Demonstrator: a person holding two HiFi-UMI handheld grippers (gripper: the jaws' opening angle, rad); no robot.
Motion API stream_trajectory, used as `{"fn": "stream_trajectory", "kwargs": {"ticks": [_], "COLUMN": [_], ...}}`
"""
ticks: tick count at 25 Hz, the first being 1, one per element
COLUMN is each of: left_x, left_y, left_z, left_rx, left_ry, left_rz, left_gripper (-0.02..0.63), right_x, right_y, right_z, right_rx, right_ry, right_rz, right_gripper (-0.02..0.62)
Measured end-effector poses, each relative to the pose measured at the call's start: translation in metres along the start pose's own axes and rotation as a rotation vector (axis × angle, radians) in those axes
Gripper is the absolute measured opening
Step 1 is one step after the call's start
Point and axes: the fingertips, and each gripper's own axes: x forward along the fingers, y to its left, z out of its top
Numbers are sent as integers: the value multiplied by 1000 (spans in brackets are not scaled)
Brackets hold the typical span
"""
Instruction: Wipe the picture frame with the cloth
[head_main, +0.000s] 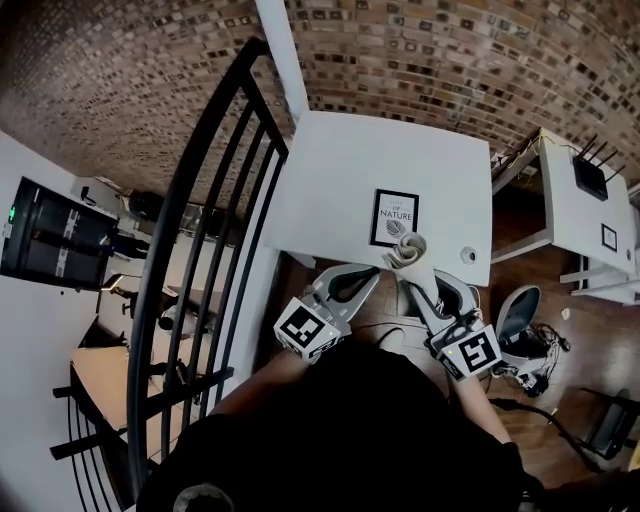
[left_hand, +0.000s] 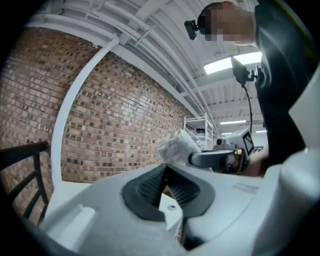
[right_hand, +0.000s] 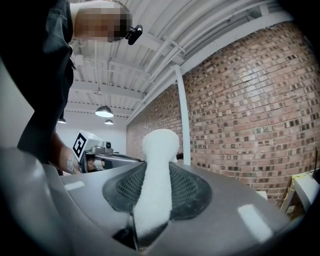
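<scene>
A black-framed picture (head_main: 394, 218) with a white print lies flat near the front edge of the white table (head_main: 340, 180). My right gripper (head_main: 412, 268) is shut on a rolled white cloth (head_main: 407, 249), which sticks up past the jaws just in front of the frame's near edge. In the right gripper view the cloth (right_hand: 156, 170) is pinched between the ribbed pads (right_hand: 192, 192) of my right gripper (right_hand: 155, 175). My left gripper (head_main: 372, 274) hangs shut and empty to the left of the cloth, off the table's front edge. The left gripper view shows my left gripper (left_hand: 165, 187) with pads together, and the cloth (left_hand: 177, 145) beyond it.
A black metal railing (head_main: 200, 250) runs down the left side of the table. A small round object (head_main: 467, 255) sits at the table's front right corner. A white desk with a router (head_main: 590, 180) stands to the right, a chair base (head_main: 520, 320) below it. A brick wall (head_main: 420, 60) backs the table.
</scene>
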Motion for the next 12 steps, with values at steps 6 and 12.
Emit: {"fn": "stream_trajectory", "kwargs": {"ticks": [6, 12], "left_x": [-7, -13], "left_y": [-7, -6], "left_z": [-11, -10], "left_rx": [-7, -14], "left_ry": [6, 10], "left_rz": [-8, 6], "left_gripper": [2, 2], "right_x": [-5, -7], "right_y": [7, 3], "right_z": [-10, -16], "right_rx": [8, 2], "right_ry": [11, 4], "right_rz": [-6, -28], "right_gripper": [120, 120]}}
